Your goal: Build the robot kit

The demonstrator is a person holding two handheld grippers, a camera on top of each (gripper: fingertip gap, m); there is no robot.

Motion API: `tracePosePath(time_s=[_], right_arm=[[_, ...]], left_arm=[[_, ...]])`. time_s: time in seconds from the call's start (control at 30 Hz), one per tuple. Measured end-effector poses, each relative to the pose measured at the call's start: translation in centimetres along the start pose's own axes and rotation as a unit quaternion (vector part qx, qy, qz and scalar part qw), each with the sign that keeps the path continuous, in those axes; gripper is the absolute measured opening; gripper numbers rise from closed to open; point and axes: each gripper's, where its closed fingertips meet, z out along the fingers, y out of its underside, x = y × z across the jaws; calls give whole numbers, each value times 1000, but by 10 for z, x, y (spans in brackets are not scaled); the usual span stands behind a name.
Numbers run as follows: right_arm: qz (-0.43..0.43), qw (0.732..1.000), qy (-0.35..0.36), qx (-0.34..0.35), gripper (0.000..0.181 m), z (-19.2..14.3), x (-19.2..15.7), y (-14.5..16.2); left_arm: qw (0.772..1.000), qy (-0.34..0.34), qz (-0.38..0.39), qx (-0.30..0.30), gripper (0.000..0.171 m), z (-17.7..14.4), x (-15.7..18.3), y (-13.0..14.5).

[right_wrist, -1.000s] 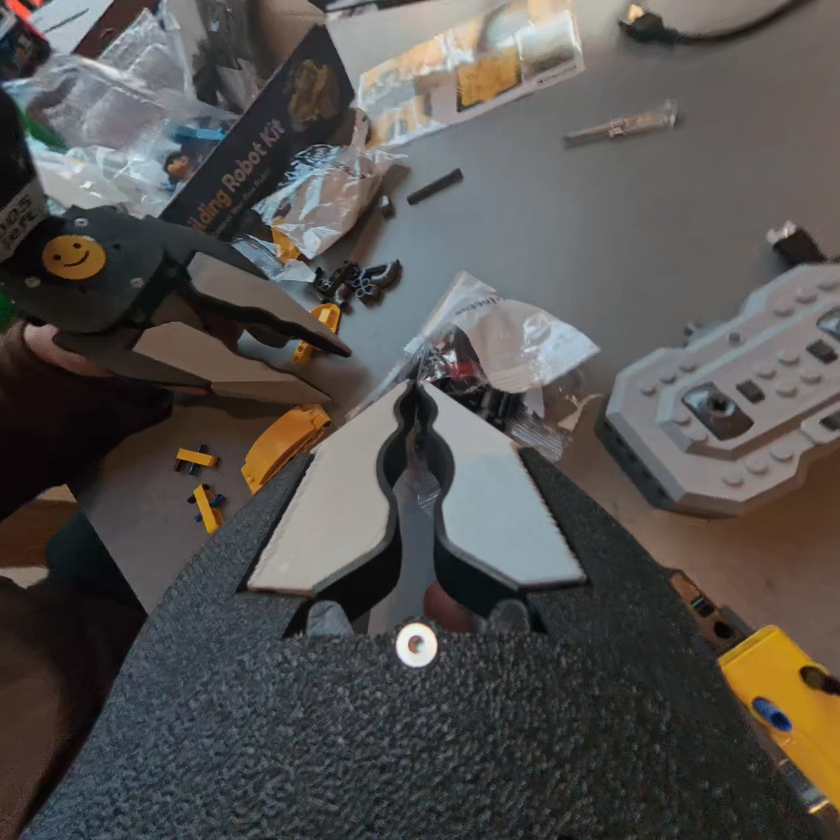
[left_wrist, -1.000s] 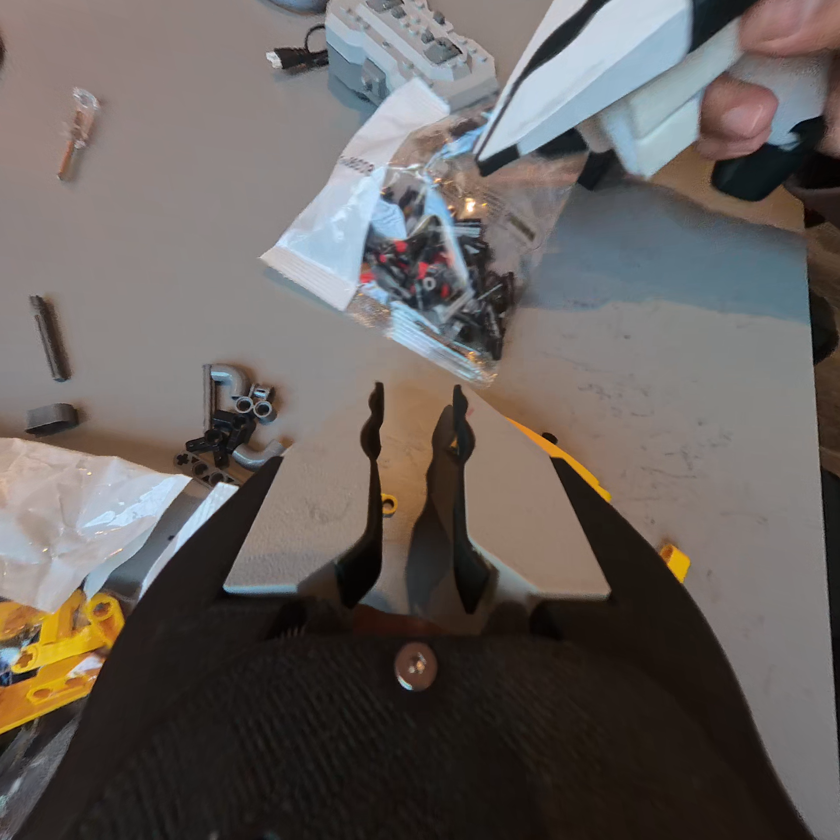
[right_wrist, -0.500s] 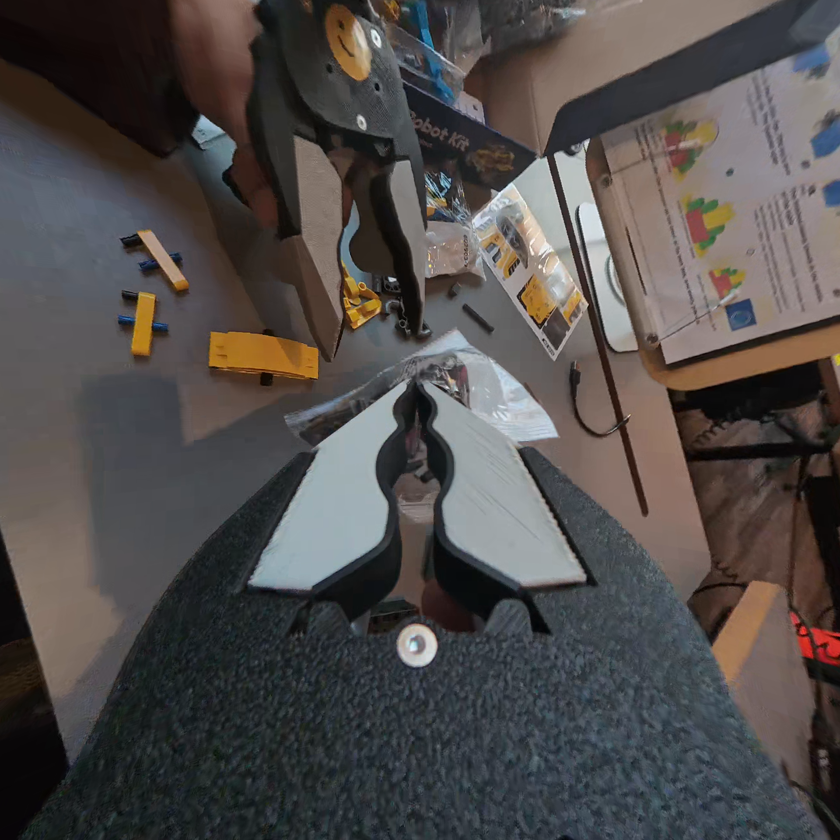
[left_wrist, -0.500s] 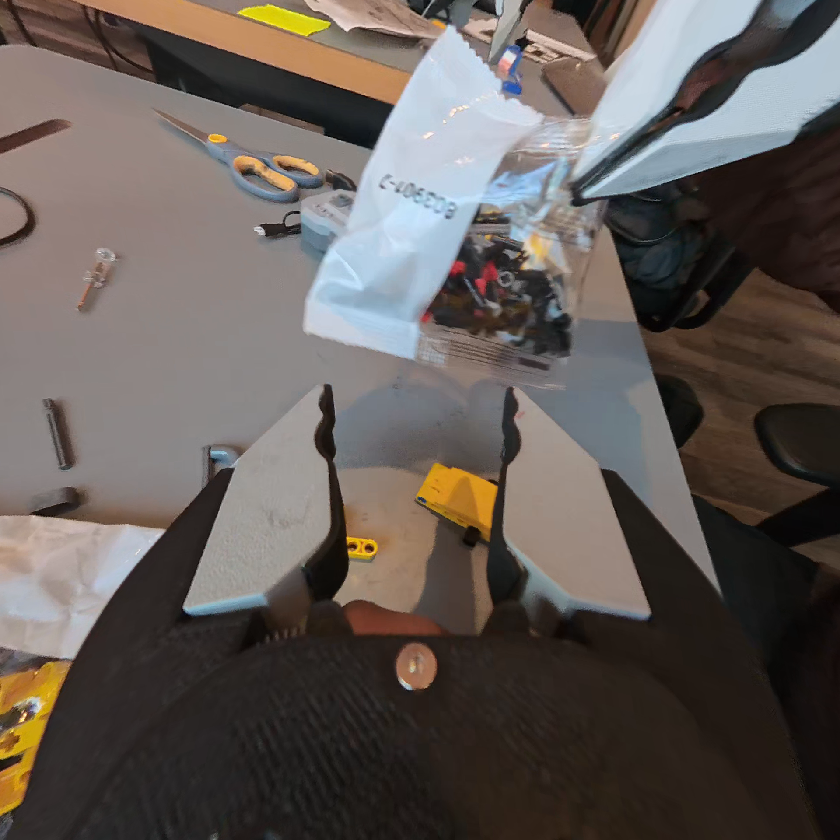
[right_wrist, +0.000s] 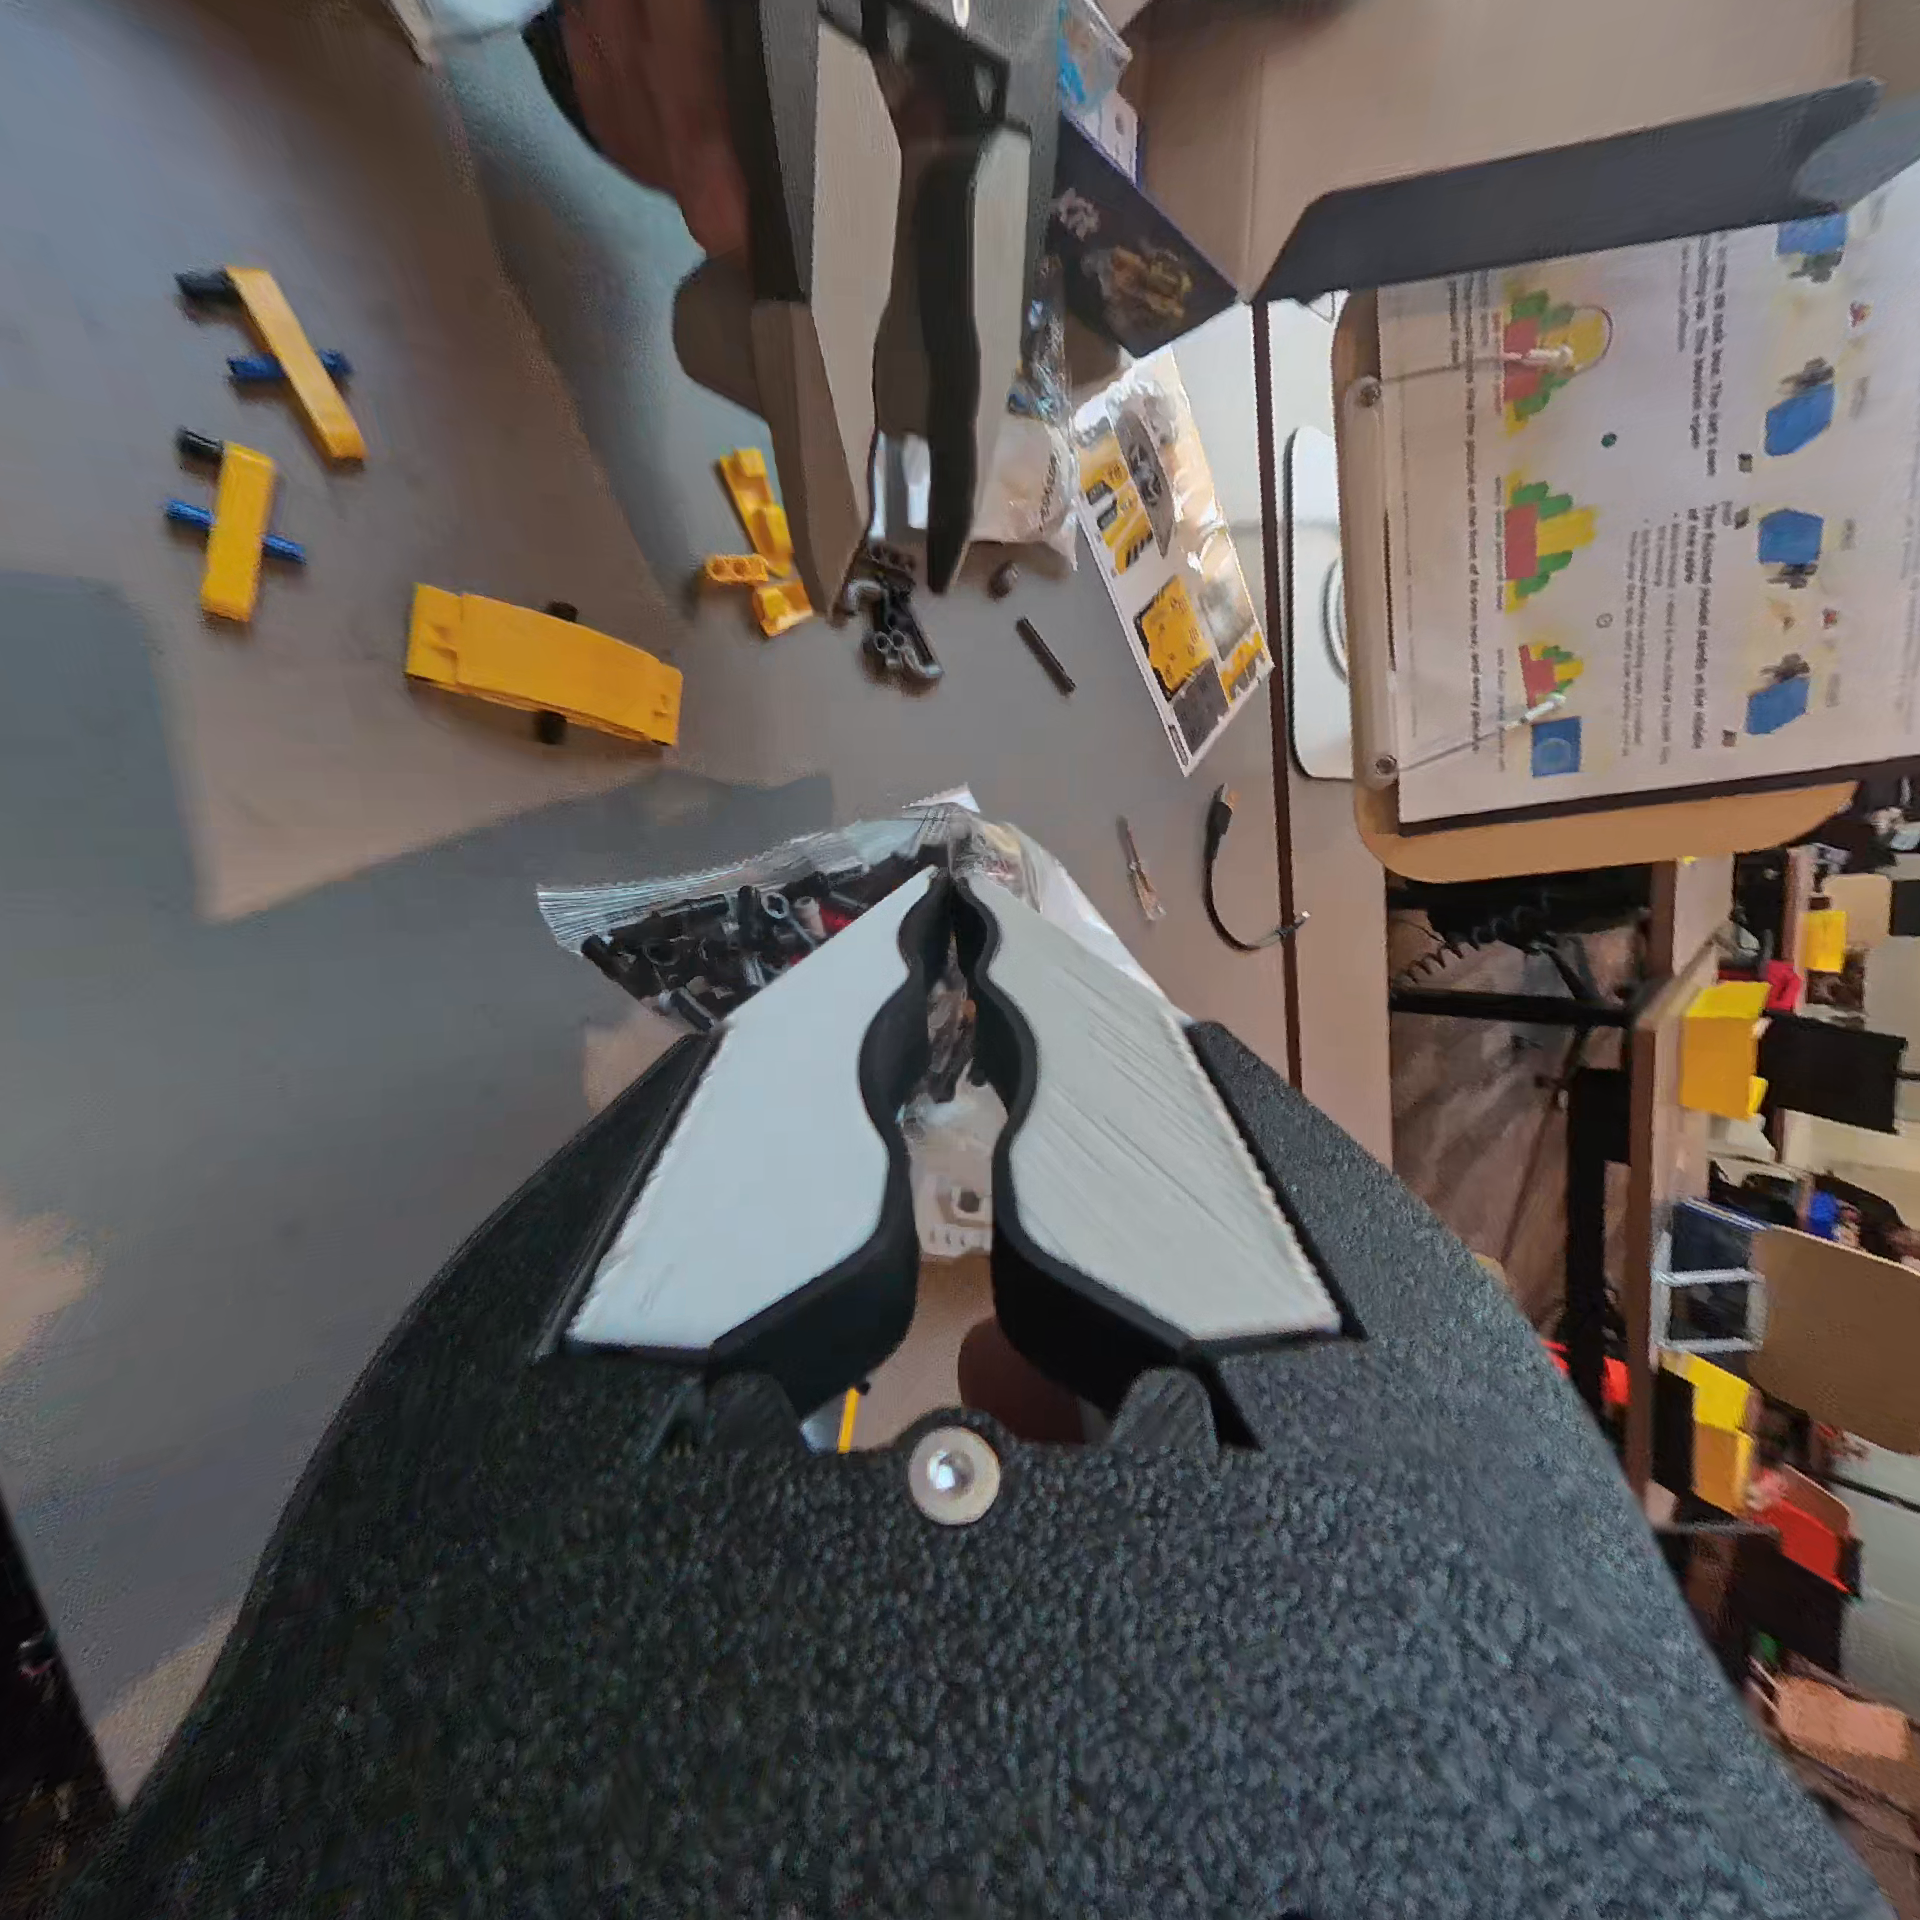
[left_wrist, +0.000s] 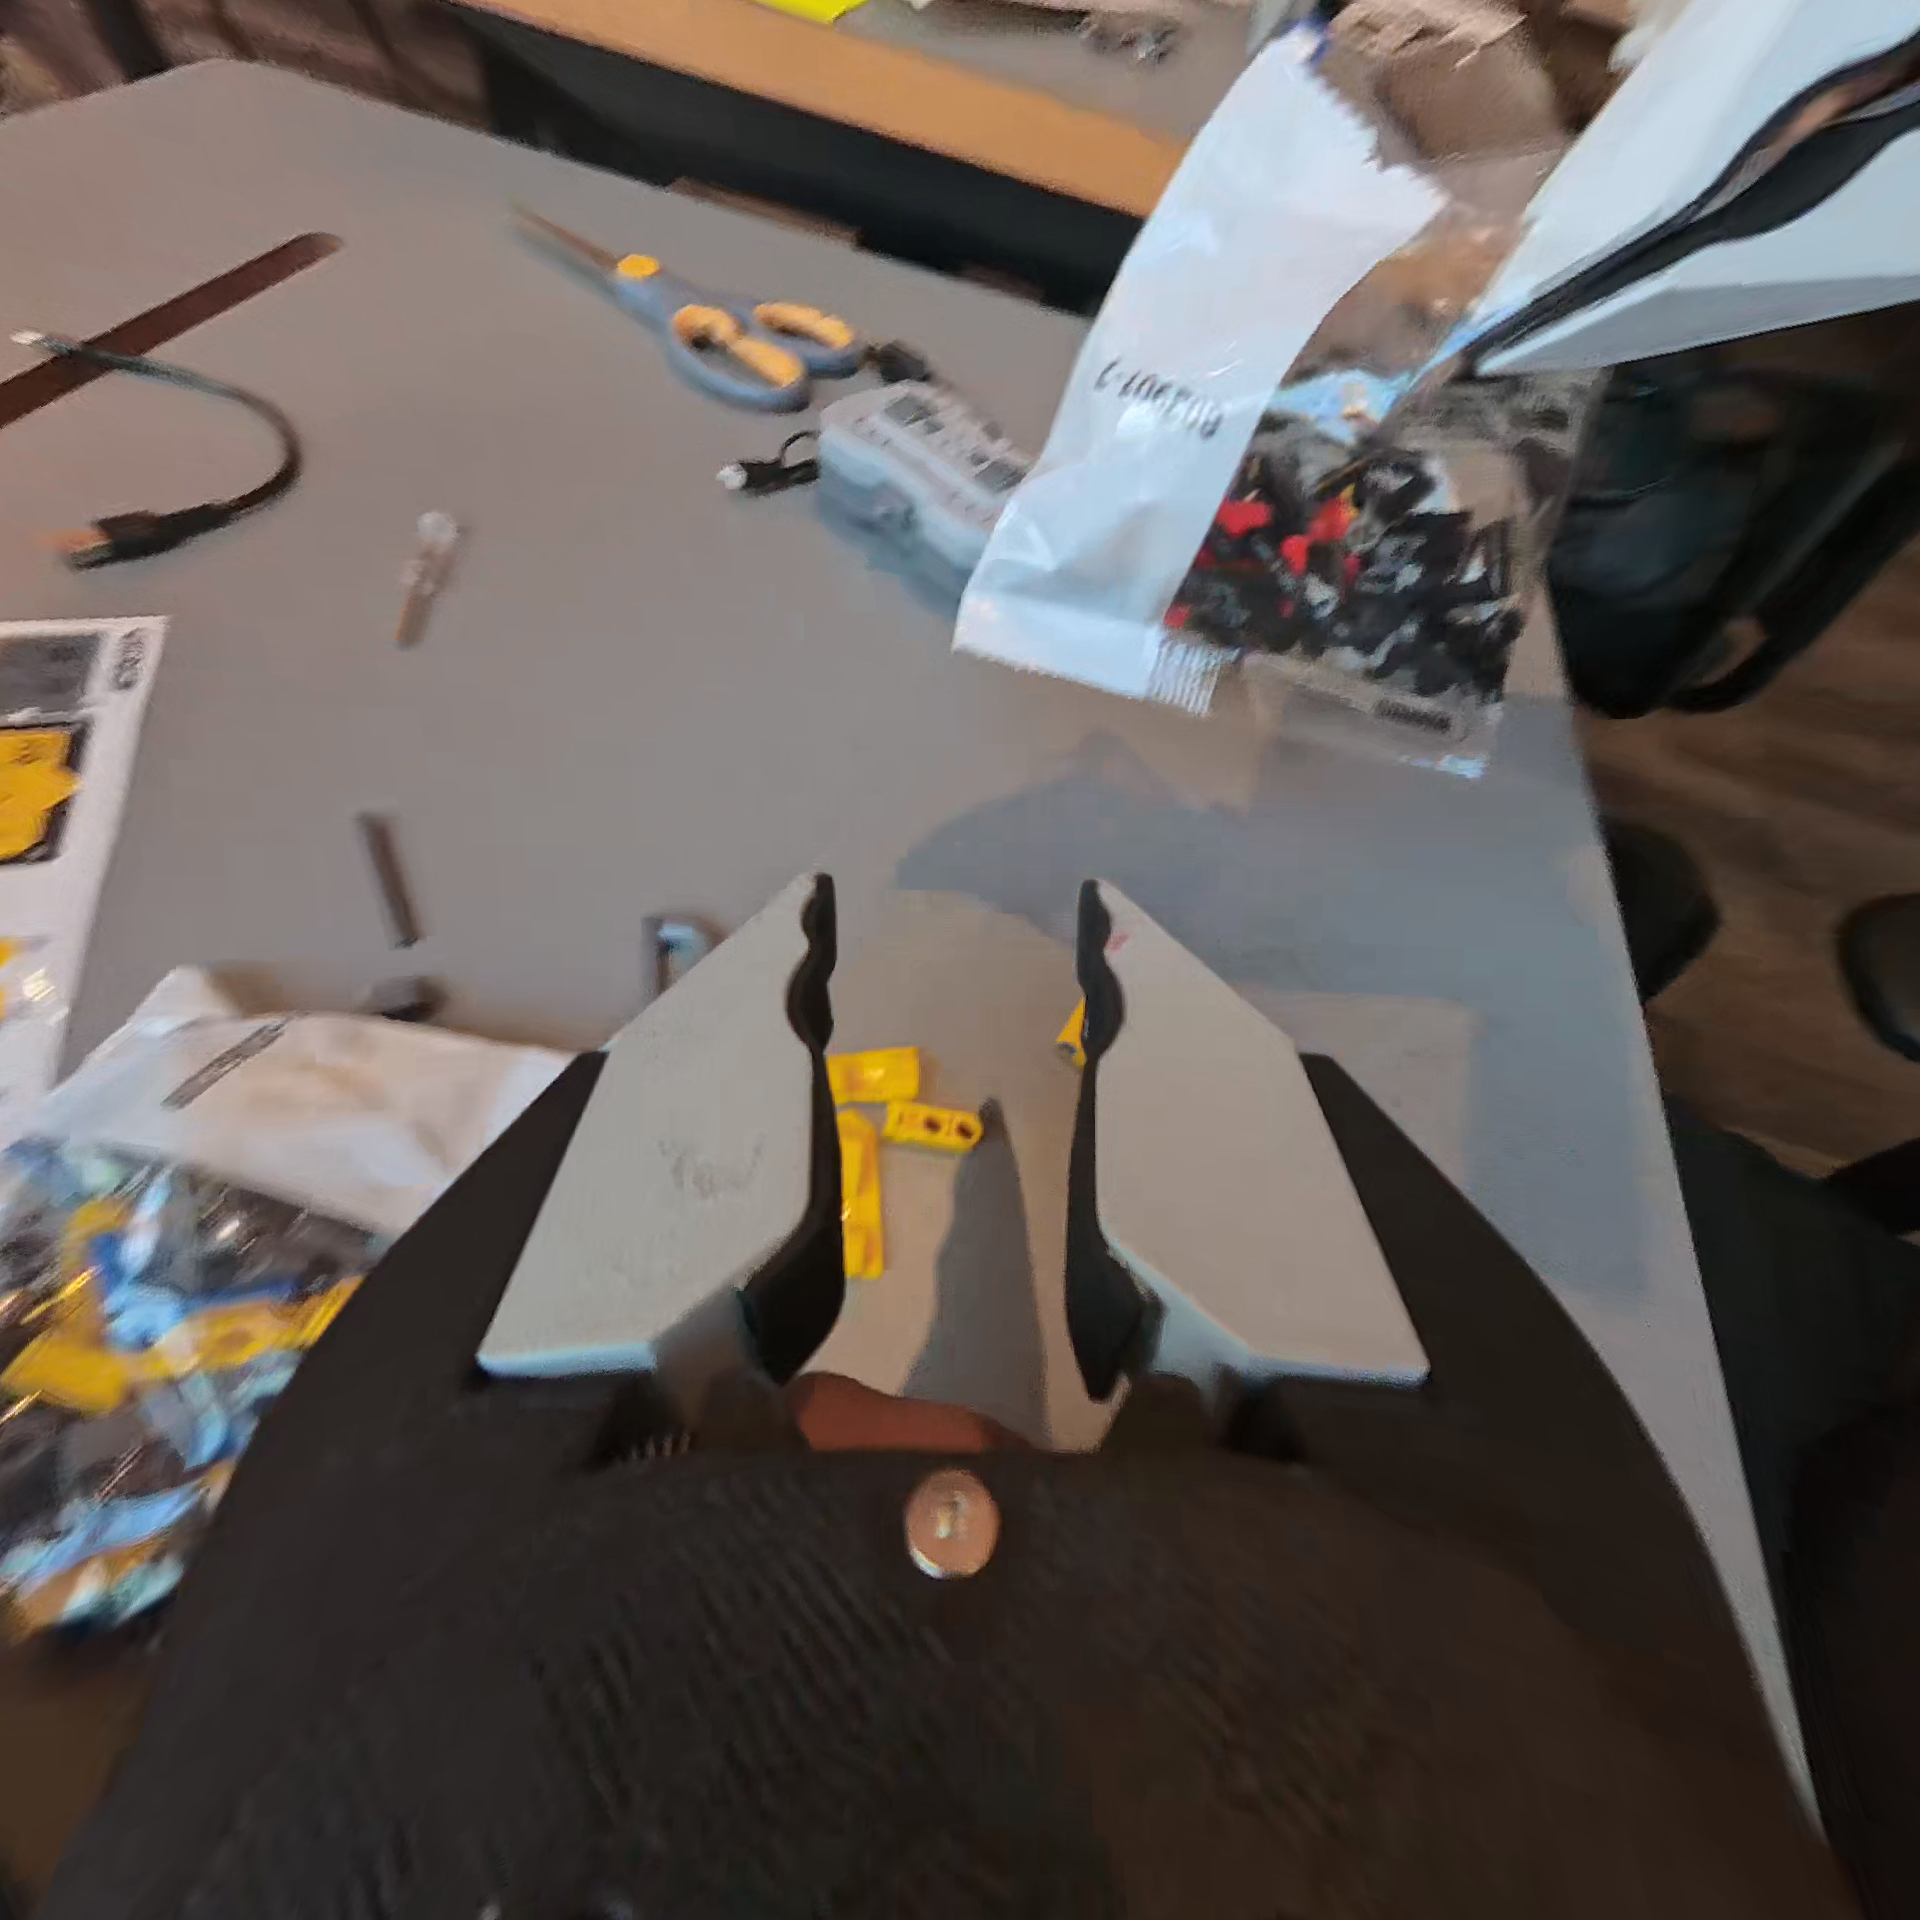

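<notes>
My right gripper is shut on the top edge of a clear and white plastic bag of small black and red building parts, and holds it in the air above the grey table. In the left wrist view the bag hangs at the upper right from the right gripper. My left gripper is open and empty, low over small yellow pieces on the table. It also shows in the right wrist view, beyond the bag.
Yellow beams with blue pins and a curved yellow panel lie on the table. Scissors, a grey hub block, a black cable, loose dark parts, a sticker sheet and other bags lie around. The table edge is right. The grippers' ends are close to 12 centimeters from one another. The grey hub block is about equally far from each gripper, around 20 centimeters.
My right gripper lifted the bag off the table and tilted. My left gripper opened wide, then narrowed a little, and drew back from the bag toward the yellow pieces.
</notes>
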Motion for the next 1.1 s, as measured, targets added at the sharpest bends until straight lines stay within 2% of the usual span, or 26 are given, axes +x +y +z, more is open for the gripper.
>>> tracePosePath(time_s=[0.03,0.13,0.2,0.27,0.4,0.47,0.53,0.63,0.7,0.8,0.9,1.1], right_arm=[[-4,1000,11,-11,0,2,3,3],[10,999,22,-29,0,12,7,5],[35,997,35,-53,0,21,13,11],[65,996,31,-49,0,28,16,10],[96,995,24,-20,0,31,20,-9],[110,994,24,-10,0,26,24,-15],[135,991,10,-1,0,22,24,-19],[161,986,20,-31,0,20,29,-4],[179,982,33,-54,0,25,33,13],[212,974,46,-61,0,39,41,26],[234,967,68,-69,0,62,54,36],[327,938,77,-83,0,120,68,64]], left_arm=[[1000,-13,0,-19,46,-6,-4,3],[998,12,30,-58,59,-16,14,13],[997,-8,46,-57,68,-11,16,12],[997,-21,49,-56,74,3,18,12],[994,65,-13,-86,84,24,41,29],[992,102,-41,-67,85,24,47,26],[992,105,-48,-51,82,21,45,21],[997,9,4,-77,78,11,16,24],[996,-50,7,-72,73,-3,-3,17],[993,-113,-45,-5,67,-24,-29,-6],[972,-207,-92,57,40,-41,-65,-21],[951,-273,-128,66,46,-40,-87,-15]])
